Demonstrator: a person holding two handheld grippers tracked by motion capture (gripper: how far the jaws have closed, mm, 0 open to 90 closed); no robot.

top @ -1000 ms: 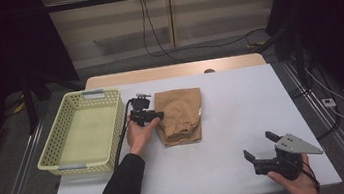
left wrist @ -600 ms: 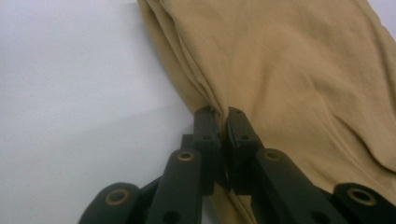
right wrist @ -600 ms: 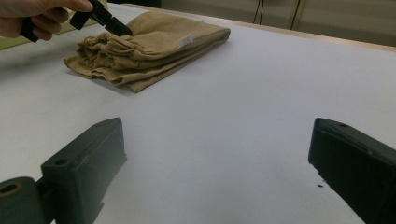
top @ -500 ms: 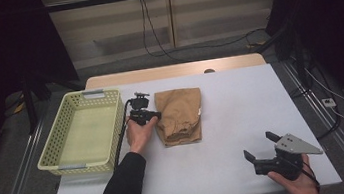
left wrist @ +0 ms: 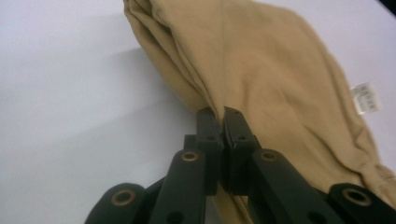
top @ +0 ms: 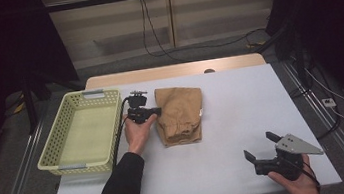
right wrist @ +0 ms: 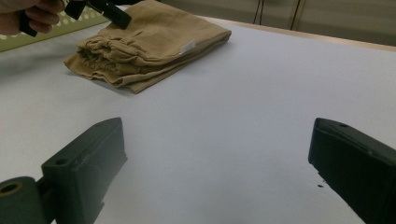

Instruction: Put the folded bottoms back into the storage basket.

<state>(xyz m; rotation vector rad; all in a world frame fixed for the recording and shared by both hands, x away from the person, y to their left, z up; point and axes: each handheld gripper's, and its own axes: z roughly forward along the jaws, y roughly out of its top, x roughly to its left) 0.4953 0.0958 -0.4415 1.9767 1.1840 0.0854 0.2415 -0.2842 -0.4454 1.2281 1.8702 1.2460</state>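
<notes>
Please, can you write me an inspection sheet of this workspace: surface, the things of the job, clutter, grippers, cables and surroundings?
Surface: white table, with a wooden strip along the far edge.
Job's things: folded tan cloth lying flat near the middle, a small white label on it; yellow basket at the left, nothing inside.
Clutter: nothing seen.
Grippers: left gripper has just closed, jaws pinching the cloth's left edge; right gripper open, apart from the cloth, near the front right corner.
Cables: one black cable trails from the left gripper between basket and forearm; more lie on the floor behind and right of the table.
Surroundings: dark curtains at both sides, pale wall panels behind.
</notes>
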